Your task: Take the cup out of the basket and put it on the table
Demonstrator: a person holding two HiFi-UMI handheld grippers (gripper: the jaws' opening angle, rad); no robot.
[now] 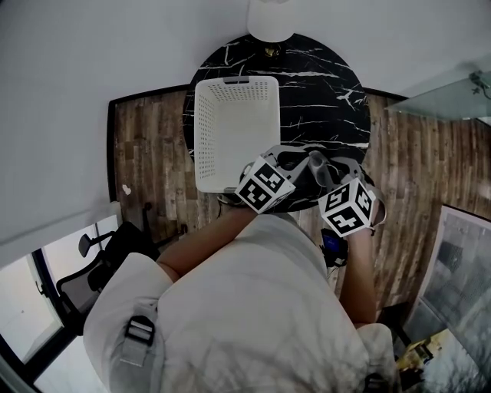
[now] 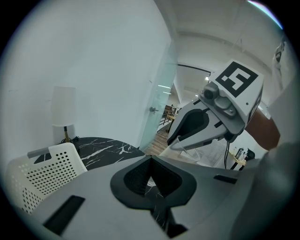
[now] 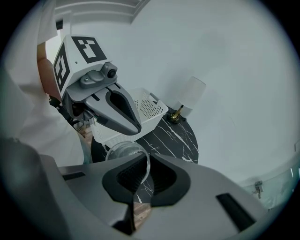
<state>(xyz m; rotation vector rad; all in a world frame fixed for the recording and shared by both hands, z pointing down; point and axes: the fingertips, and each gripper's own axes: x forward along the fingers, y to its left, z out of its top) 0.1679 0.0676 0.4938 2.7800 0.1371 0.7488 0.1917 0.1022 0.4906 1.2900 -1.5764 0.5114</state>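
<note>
The right hand-held gripper (image 3: 143, 173) pinches the clear cup (image 3: 121, 152) by its rim wall, likely light, slick and brittle, at lower centre above the counter (image 3: 180, 136); the left hand-held gripper (image 2: 151, 177) is pressed together, empty.

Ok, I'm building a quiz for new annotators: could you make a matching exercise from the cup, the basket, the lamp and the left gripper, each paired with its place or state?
Things:
1. cup
2. basket
3. lamp
4. left gripper

Places or states:
a. at the far edge of the table
b. jaws together, nothing between them
c. empty, standing on the table
d. clamped by its wall in the right gripper

Pairs: 1-d; 2-c; 3-a; 4-b
</note>
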